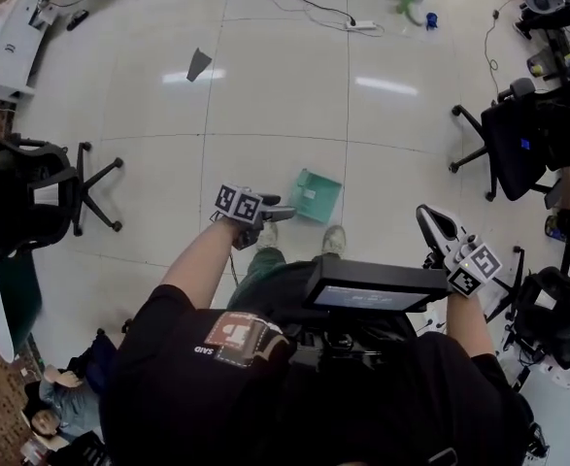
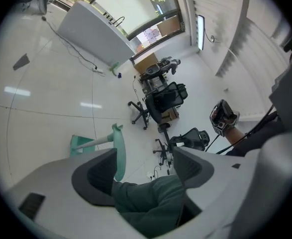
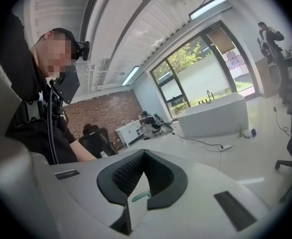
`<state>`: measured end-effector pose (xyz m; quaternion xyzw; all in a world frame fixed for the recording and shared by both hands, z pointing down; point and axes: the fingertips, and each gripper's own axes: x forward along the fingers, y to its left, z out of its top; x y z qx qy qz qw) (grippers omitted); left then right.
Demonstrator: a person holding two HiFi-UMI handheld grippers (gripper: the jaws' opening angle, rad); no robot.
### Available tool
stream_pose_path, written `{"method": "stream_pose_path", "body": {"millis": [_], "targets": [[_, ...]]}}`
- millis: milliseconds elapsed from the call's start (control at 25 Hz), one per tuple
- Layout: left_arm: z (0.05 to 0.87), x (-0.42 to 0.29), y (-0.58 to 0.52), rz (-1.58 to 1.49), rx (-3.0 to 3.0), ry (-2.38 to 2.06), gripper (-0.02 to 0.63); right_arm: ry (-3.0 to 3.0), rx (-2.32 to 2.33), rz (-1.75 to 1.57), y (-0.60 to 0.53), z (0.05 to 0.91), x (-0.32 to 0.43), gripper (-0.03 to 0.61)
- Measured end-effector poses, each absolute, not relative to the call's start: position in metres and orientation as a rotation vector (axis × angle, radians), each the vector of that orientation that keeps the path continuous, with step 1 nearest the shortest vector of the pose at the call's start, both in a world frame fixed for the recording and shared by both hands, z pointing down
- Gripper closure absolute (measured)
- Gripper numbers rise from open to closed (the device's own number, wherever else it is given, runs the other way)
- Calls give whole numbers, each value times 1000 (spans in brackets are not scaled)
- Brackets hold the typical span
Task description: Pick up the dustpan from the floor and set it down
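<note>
We are seeing at least three black office chairs point(image 1: 22, 202) round the white tiled floor point(image 1: 265, 105), one at its left edge and the others along its right. We are holding two grippers. The left gripper point(image 2: 145, 156) is standing wide open, gripping nothing, and the handle point(image 2: 119, 153) of the single dustpan point(image 1: 316, 195) is passing just beside one pad. That dustpan, green with a pale shaft, is sitting on the floor just ahead of our shoes point(image 1: 333, 241). The right gripper point(image 3: 145, 154) is showing its jaws together, empty.
</note>
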<state>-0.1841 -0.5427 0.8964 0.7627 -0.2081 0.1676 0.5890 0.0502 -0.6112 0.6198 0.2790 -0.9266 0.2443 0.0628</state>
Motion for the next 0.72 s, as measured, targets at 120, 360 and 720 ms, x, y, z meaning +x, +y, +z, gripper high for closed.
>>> {"method": "stream_pose_path", "body": {"millis": [120, 360, 720], "targets": [[936, -168, -561, 404, 1733, -501, 238, -2778, 830, 755, -628, 648, 73, 568], [991, -145, -582, 415, 1695, -517, 238, -2721, 828, 822, -630, 694, 104, 568], [1041, -135, -596, 435, 1635, -493, 323, -2702, 868, 857, -648, 725, 97, 568]]}}
